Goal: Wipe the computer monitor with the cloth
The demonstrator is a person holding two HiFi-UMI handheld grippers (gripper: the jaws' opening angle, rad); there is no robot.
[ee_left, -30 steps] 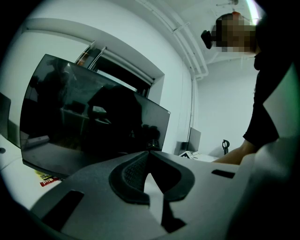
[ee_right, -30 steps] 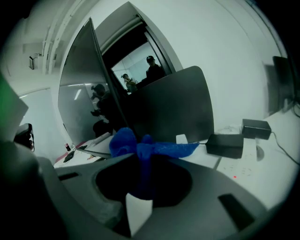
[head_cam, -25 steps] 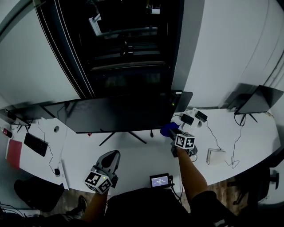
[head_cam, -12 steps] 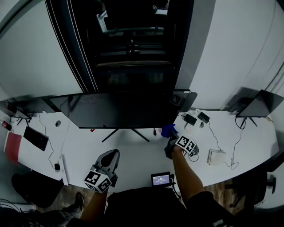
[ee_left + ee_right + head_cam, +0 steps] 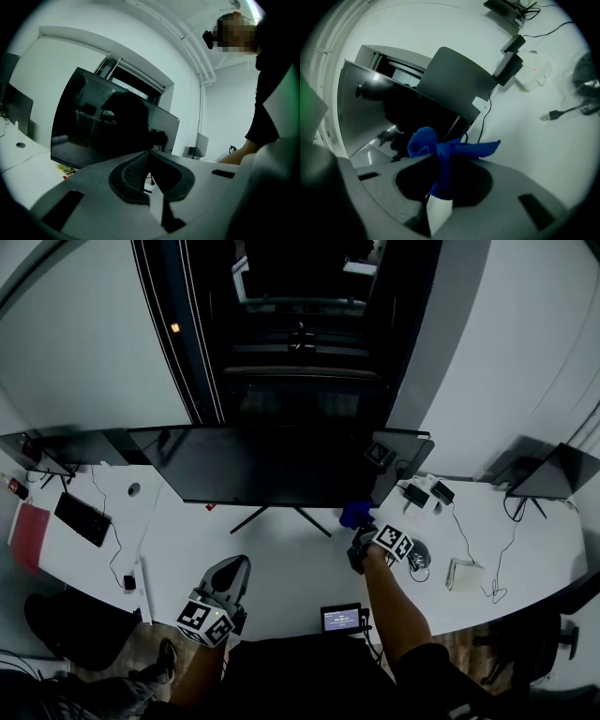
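A wide dark computer monitor [image 5: 272,465] stands on its splayed legs on the white desk [image 5: 291,568]. My right gripper [image 5: 360,532] is shut on a blue cloth [image 5: 356,514], held just in front of the screen's lower right corner. In the right gripper view the blue cloth [image 5: 440,150] bunches out between the jaws, with the monitor [image 5: 408,112] beyond it. My left gripper [image 5: 231,576] hovers low over the desk's front, jaws together with nothing in them; its own view faces the monitor [image 5: 108,126].
A keyboard [image 5: 82,518] and red notebook [image 5: 26,536] lie at the left. Chargers and cables [image 5: 427,493] and a white box [image 5: 464,574] sit right of the monitor. A small lit screen [image 5: 341,618] stands at the front edge. A second display [image 5: 553,471] is far right.
The head camera has shifted, so the monitor sits further right and higher in view. My right gripper with the cloth has drawn back slightly from the screen's corner. The left gripper stays put.
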